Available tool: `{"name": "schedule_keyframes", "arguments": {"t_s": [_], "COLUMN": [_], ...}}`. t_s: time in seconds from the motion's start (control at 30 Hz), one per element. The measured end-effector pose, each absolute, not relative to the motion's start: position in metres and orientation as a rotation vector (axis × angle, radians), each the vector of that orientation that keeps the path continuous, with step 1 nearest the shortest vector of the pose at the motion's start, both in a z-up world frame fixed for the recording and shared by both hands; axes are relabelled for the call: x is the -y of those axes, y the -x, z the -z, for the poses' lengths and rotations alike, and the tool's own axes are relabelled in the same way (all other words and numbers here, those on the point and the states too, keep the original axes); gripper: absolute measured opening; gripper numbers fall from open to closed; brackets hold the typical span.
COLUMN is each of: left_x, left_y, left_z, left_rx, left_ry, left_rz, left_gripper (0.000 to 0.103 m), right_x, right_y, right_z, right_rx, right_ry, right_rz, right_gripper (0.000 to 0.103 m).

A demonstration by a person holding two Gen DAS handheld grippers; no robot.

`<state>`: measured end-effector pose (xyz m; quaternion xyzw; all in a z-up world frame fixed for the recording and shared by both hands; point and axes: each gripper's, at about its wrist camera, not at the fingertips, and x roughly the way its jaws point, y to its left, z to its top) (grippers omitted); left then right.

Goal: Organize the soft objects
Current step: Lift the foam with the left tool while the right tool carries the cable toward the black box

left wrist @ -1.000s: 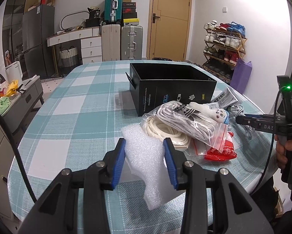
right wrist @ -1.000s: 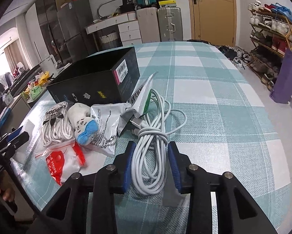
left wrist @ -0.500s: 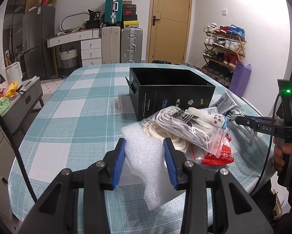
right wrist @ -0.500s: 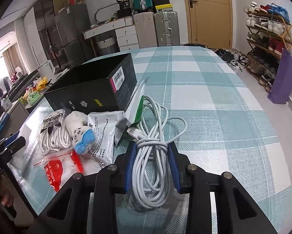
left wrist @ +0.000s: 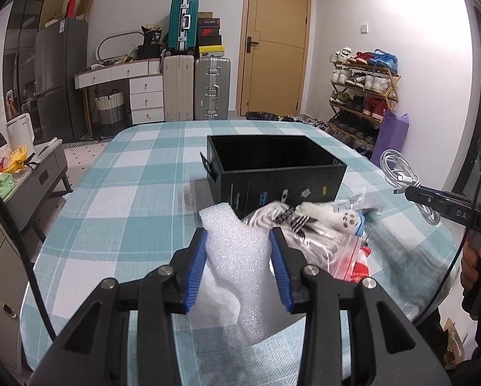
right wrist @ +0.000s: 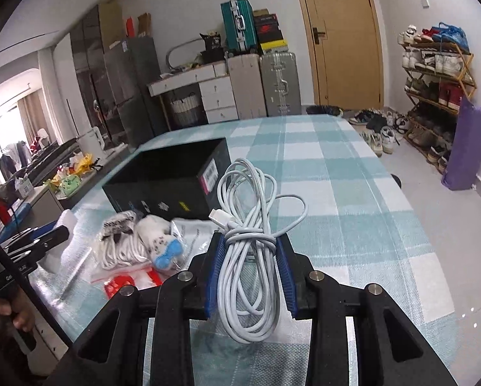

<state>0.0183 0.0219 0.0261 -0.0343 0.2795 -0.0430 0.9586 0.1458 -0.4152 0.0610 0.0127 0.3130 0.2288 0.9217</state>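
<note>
Right gripper [right wrist: 248, 247] clamped on the coiled white USB cable [right wrist: 250, 257], bundle pinched mid-length between the blue pads, loops sticking out above and below, lifted clear of the checked tablecloth [right wrist: 353, 199]. Left gripper [left wrist: 239, 244] clamped on a white foam sheet [left wrist: 237, 257], bottom centre of frame. Just beyond it: bagged white cord [left wrist: 272, 222] and plush toy [left wrist: 333, 217]. Farther back, centre frame, open black box [left wrist: 272, 167].

Beyond my table [left wrist: 118, 193]: suitcases [left wrist: 212, 88], a drawer desk [left wrist: 144, 93], a wooden door [left wrist: 274, 48]. Right wall: shoe rack [left wrist: 362, 87], purple bag [left wrist: 390, 138].
</note>
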Motion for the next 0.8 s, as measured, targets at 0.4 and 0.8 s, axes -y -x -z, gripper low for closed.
{"name": "schedule_keyframes", "arguments": {"t_s": [0.4, 0.8], "left_x": [-0.014, -0.004], "left_y": [-0.037, -0.074], "left_z": [-0.048, -0.070], "left_rx": [-0.525, -0.492], "left_ry": [0.057, 0.029], "left_rz": [0.122, 0.143], "left_gripper": [0.038, 0.038], "right_x": [0.392, 0.368], "right_y": [-0.141, -0.162], "right_z": [-0.088, -0.102], "right_rx": [-0.584, -0.572], "right_ry": [0.012, 0.027], "right_rz": [-0.557, -0.626], "right_gripper": [0.032, 0.032]}}
